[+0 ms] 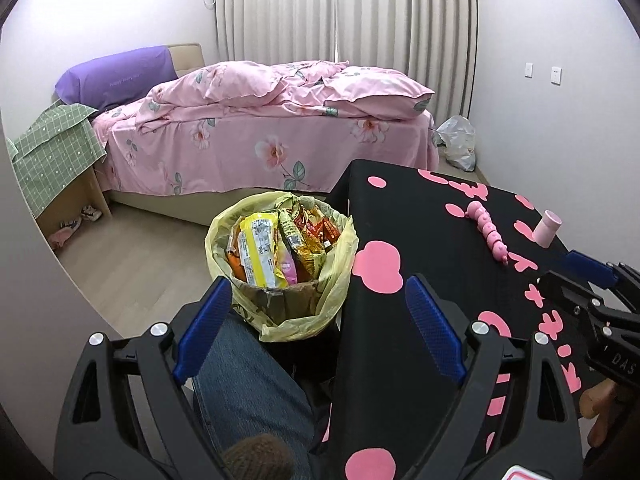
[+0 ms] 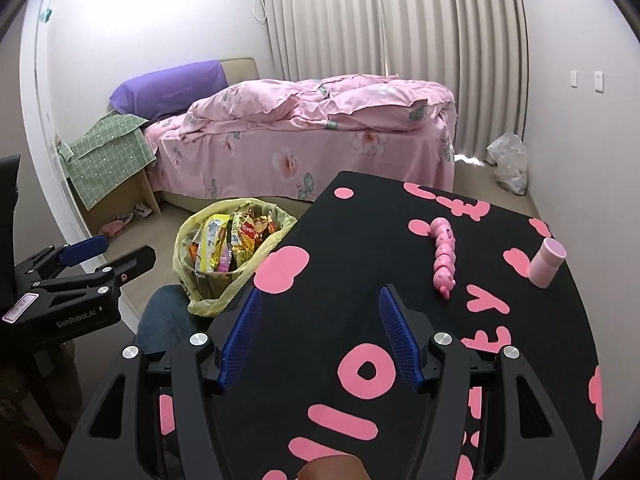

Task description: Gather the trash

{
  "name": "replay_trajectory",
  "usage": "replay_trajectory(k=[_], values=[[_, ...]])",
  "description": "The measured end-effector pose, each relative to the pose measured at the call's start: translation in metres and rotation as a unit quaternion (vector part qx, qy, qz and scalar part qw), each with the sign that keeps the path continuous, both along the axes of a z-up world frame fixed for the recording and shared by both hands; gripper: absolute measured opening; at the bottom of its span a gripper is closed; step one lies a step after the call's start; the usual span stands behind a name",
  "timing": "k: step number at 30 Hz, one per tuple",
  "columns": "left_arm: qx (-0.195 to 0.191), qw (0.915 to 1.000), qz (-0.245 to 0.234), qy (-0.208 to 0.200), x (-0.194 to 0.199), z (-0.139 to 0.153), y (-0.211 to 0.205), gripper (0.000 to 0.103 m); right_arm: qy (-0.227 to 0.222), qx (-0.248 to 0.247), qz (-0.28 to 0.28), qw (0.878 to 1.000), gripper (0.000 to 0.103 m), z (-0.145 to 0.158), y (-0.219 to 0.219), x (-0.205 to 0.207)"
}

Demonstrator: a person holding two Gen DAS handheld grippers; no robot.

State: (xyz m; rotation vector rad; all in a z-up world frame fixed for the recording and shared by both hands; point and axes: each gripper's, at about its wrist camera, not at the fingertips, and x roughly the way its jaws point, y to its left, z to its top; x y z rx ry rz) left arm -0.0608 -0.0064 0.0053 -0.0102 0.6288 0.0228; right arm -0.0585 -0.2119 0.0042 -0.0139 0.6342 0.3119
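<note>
The snack wrappers (image 1: 280, 246) fill the bin (image 1: 280, 264), lined with a yellow bag, which stands on the floor just beside the left edge of your black table (image 2: 400, 280) with pink shapes. A pink segmented toy (image 2: 442, 258) and a pink cup (image 2: 546, 262) rest on that table. Your left gripper (image 1: 320, 312) is spread wide and empty above the bin. Your right gripper (image 2: 320, 332) hangs over the tabletop, jaws apart, gripping nothing.
</note>
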Motion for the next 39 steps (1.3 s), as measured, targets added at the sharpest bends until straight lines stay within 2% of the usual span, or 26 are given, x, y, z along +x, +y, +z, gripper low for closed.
replay_trajectory(k=[39], values=[[-0.002,1.0,-0.003,0.001,-0.0025,-0.0028,0.0024,0.084,0.0,0.002,0.0,1.0,0.058,-0.0047,0.0025,-0.0012]])
